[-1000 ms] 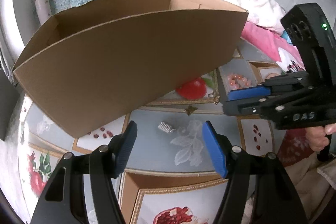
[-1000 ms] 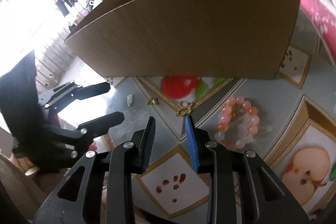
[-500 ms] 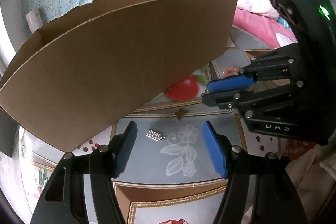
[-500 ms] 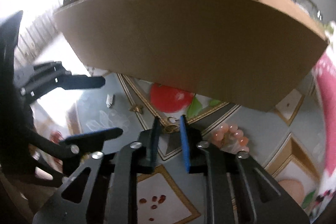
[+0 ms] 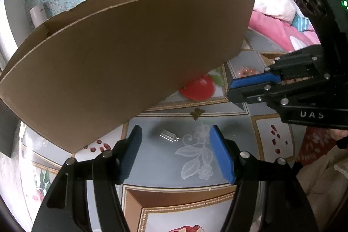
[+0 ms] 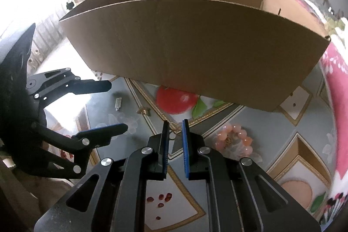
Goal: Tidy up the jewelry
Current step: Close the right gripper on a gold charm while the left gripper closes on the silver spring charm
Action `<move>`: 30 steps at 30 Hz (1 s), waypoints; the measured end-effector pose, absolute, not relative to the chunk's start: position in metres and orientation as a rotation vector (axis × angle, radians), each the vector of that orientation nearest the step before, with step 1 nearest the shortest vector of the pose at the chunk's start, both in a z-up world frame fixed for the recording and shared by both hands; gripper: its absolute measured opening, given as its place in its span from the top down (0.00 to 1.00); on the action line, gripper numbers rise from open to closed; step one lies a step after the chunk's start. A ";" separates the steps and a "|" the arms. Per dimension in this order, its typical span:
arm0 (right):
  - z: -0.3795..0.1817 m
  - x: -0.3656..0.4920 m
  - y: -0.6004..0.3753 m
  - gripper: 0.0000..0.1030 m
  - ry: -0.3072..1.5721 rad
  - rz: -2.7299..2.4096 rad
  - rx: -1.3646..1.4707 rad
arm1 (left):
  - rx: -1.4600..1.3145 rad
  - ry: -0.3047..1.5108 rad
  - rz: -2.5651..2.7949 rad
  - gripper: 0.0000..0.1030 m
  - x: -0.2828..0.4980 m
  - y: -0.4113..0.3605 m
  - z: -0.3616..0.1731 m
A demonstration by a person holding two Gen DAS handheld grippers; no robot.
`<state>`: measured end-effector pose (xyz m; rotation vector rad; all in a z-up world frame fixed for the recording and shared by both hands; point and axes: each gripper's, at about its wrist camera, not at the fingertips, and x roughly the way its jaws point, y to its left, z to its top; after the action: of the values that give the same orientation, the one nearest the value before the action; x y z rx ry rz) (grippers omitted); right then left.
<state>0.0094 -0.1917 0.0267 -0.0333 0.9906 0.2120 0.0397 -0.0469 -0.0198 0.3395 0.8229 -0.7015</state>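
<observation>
Jewelry: logged three loose pieces and one doubtful one on fruit-print cloth, all in front of box. Found left gripper spread wide, gripping nothing, hung low over grey flower panel. Spotted small silver piece flat on cloth between its blue pads, nearer left pad, touching neither as far as could be told. Marked small gold charm just beyond, on gilt border line. Noted pink bead bracelet further right, partly hidden behind right gripper, which crossed in from right edge. From right wrist: found right gripper drawn nearly together, narrow gap left between pads. Made out small gold ring on cloth at that gap; could not tell whether pads touched it. Placed bracelet just right of fingers, on cloth, apart from them. Placed charm and silver piece off to left, latter between fingers of left gripper. Recorded box as brown cardboard, open-topped, upright, near wall facing both cameras, red fruit print showing at its foot. Could not see box floor.
</observation>
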 end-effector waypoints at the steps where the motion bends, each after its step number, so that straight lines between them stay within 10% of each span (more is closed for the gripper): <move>1: 0.026 0.008 -0.193 0.91 0.993 0.212 -0.026 | 0.338 0.821 -0.695 0.42 0.040 -0.046 -0.019; 15: 0.030 0.017 -0.196 0.91 0.990 0.237 0.001 | 0.352 0.845 -0.668 0.75 0.046 -0.043 -0.020; 30: 0.022 0.027 -0.190 0.91 0.990 0.240 0.008 | 0.375 0.830 -0.706 0.84 0.044 -0.044 -0.022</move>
<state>0.0267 -0.1898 0.0224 0.0084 0.9898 0.2405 0.0437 -0.0441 -0.0222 0.3749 0.8302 -0.7056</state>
